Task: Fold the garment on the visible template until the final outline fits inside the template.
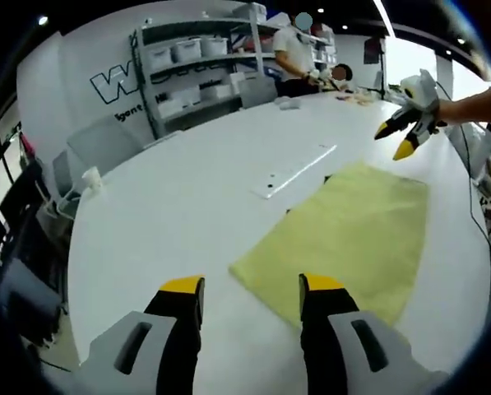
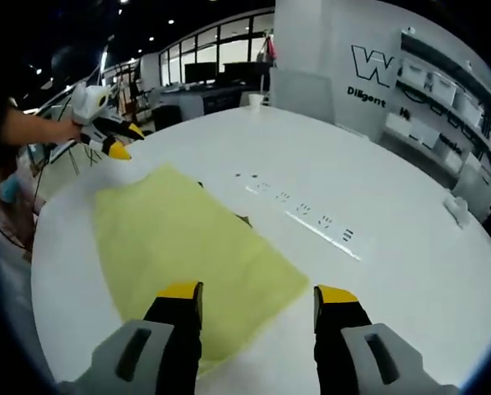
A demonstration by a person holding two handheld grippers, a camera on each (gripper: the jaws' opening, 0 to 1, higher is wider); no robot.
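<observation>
Garment [image 1: 356, 239] flat on table [image 1: 187, 206]; shelving [image 1: 200, 62] behind, left gripper view.

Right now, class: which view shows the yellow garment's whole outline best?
The right gripper view: the yellow garment spreads flat and large, most edges visible. In the left gripper view the garment lies more foreshortened, its near corner behind a jaw.

A long power strip [image 2: 303, 216] lies on the white table [image 1: 187, 197], with storage shelves [image 1: 200, 66] behind.
</observation>
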